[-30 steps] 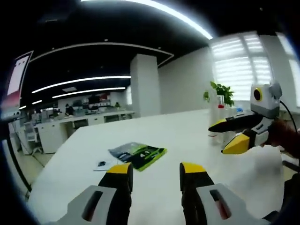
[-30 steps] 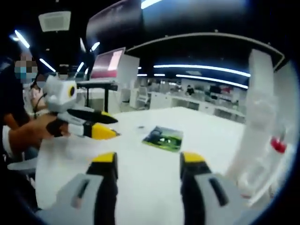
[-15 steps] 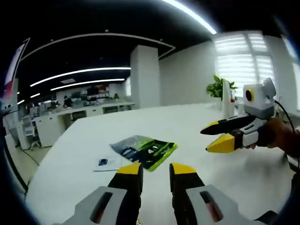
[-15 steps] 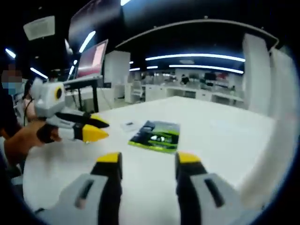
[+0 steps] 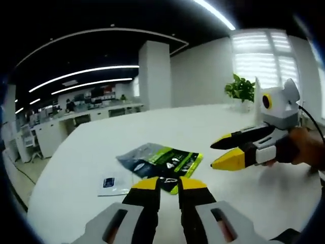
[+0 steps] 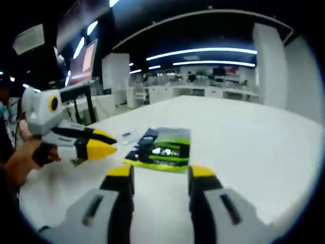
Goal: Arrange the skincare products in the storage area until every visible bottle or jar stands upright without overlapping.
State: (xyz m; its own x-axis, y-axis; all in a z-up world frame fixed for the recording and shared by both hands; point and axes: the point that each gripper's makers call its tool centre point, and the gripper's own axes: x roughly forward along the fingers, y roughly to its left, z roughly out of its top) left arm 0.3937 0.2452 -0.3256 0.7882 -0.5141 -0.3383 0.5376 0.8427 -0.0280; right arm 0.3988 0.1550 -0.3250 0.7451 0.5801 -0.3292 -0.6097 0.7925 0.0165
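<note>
A green and dark flat packet lies on the white table. My left gripper hovers just in front of it, its jaws a narrow gap apart with nothing between them. It also enters the right gripper view as the left gripper, held by a hand. My right gripper is open and empty, a short way from the packet. In the left gripper view the right gripper comes in from the right, jaws apart. A pale upright shape behind it may be a bottle.
A small white card lies beside the packet. A potted plant stands at the table's far side by the window. A monitor on a stand is behind the left gripper. Desks fill the office behind.
Both views have swung toward the packet, which now looks nearer. My left jaws have drawn much closer together. The tall white things at the right gripper view's right side have left the picture.
</note>
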